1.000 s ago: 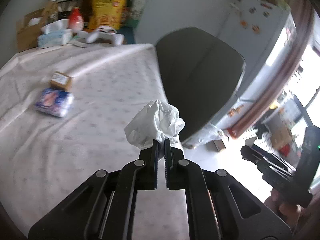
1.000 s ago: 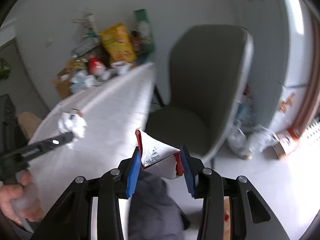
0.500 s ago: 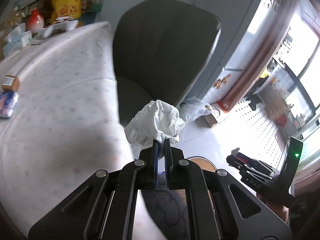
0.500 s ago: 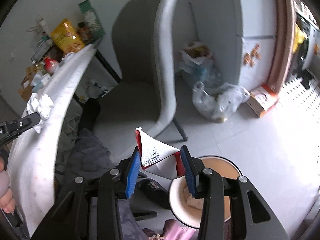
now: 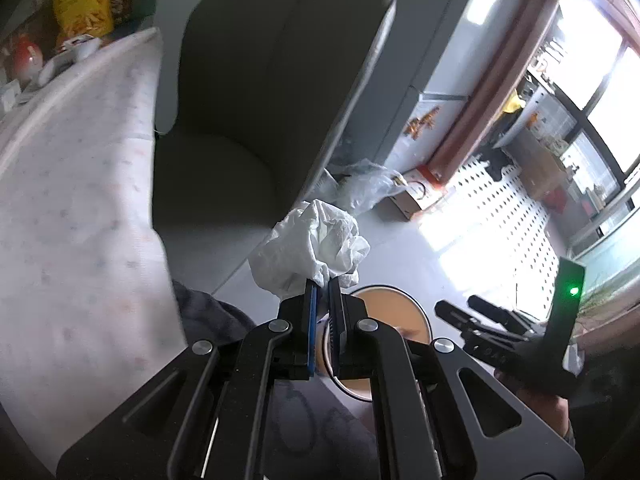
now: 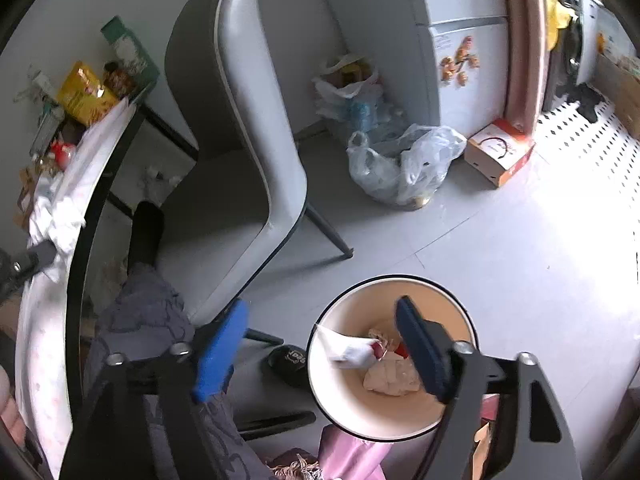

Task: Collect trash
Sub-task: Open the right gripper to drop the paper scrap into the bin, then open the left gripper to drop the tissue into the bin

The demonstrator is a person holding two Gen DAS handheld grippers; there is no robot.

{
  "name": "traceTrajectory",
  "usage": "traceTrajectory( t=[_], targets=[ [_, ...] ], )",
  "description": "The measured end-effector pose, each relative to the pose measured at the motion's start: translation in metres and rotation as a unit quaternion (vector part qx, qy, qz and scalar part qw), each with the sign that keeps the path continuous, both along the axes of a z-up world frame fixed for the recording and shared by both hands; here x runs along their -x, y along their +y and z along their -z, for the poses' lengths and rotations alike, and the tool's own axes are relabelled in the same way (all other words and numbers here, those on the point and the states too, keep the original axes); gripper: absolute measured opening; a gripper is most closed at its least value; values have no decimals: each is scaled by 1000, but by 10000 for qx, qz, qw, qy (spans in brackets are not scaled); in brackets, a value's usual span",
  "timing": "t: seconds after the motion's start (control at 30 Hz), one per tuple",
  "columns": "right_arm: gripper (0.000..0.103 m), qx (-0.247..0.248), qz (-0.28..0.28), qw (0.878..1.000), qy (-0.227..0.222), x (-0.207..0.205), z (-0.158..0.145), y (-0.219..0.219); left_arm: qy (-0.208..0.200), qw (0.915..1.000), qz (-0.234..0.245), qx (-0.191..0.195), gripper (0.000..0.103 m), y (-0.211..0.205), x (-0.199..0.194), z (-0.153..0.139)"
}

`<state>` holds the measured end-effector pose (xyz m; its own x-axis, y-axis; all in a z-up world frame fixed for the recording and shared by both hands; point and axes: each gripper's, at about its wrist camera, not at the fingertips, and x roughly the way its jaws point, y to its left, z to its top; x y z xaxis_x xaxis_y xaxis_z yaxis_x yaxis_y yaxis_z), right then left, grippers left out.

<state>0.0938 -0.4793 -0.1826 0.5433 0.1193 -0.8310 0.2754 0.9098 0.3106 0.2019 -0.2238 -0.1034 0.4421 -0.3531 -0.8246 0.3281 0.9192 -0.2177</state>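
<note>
My left gripper is shut on a crumpled white tissue, held beside the table edge above the floor. Just under it stands a round cream bin. In the right wrist view my right gripper hangs over that bin with its jaws opening and nothing between the blue pads. The red-and-white wrapper lies inside the bin with other scraps. The left gripper with the tissue also shows at the far left, by the table edge.
A grey chair stands between table and bin. A white-clothed table carries snack bags at its far end. Plastic bags and a cardboard box lie on the floor by the fridge. A black slipper lies beside the bin.
Both grippers swung away from the table and down toward the floor bin. The right gripper opened and the wrapper dropped into the bin. The left gripper kept its hold on the tissue.
</note>
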Motion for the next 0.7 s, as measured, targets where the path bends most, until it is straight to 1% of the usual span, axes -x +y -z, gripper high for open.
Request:
traceTrajectory(
  t=[0.13,0.23,0.4,0.47,0.53,0.57,0.63,0.67,0.7],
  targets=[
    [79,-51,146,9998,-79,8,-10,-16,107,9998,196,-7,6,-16,1,8],
    [82,22,282,9994,-193,19,-23,-31,178,9991,386,-14,6,-35,3,14],
    [84,131,516,9978,-388,37,-45,-55,402,9968,697,-29,6,-64,8,29],
    [84,178,616,9970,-444,43,-52,-63,481,9951,859,-32,6,-77,11,34],
    [84,196,726,9960,-482,49,-56,-72,642,9925,1043,-14,6,-91,12,41],
    [84,193,773,9956,-494,52,-57,-76,804,9891,1234,-11,6,-100,13,46],
    [84,157,904,9945,-508,57,-59,-86,924,9857,1408,42,8,-114,16,51],
    [85,133,989,9937,-515,60,-60,-92,944,9854,1415,34,13,-118,16,53],
    [85,120,1042,9931,-516,60,-61,-95,976,9849,1430,37,23,-122,17,56]
  ],
)
